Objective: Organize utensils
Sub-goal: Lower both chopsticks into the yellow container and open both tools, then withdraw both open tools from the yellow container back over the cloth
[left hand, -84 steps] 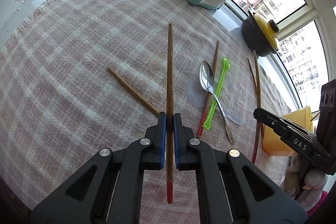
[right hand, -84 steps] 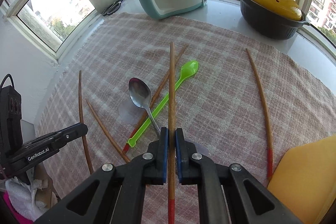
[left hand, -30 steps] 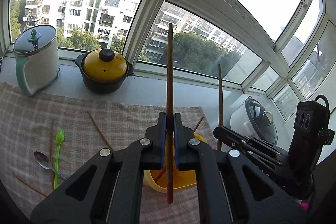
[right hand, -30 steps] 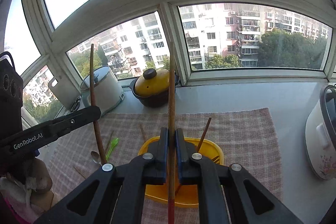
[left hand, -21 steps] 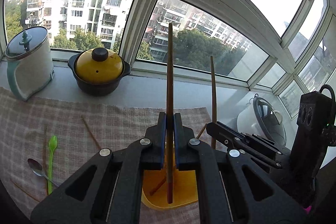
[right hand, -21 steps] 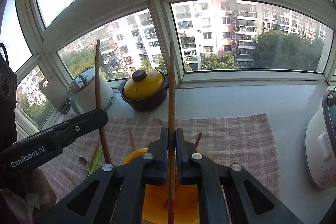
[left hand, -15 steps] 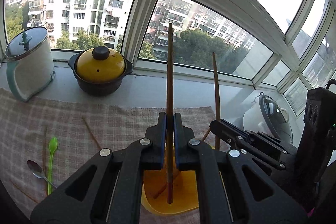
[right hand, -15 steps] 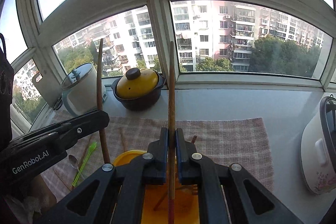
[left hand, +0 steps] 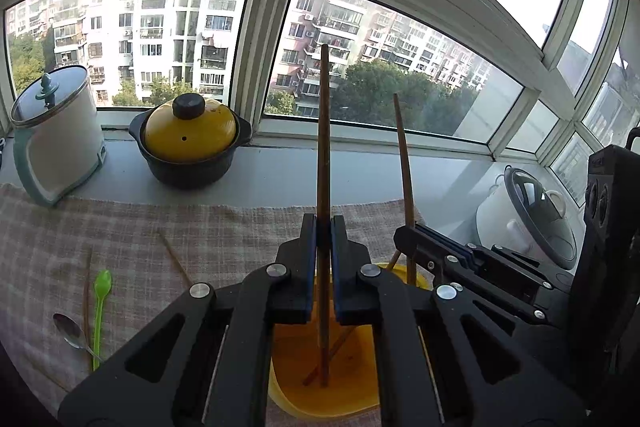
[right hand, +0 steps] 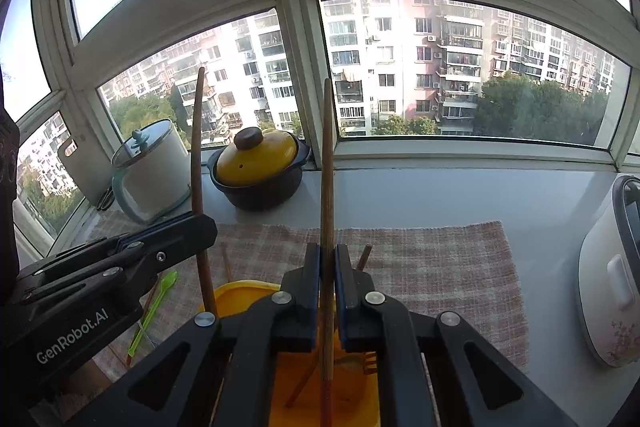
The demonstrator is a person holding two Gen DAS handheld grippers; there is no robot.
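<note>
My left gripper is shut on a wooden chopstick that stands upright, its lower end down inside the yellow container. My right gripper is shut on a second wooden chopstick, also upright, with its red-tipped end inside the same yellow container. Each gripper shows in the other's view: the right one beside the left, the left one at the left. More chopsticks lean inside the container. A green spoon, a metal spoon and loose chopsticks lie on the checked cloth.
A yellow-lidded black pot and a white-and-teal cooker stand on the windowsill at the back left. A white rice cooker sits to the right of the cloth. Windows surround the sill.
Both grippers have sunk toward the yellow container, and the chopsticks' lower ends now reach deeper inside it. Both stay shut on their chopsticks.
</note>
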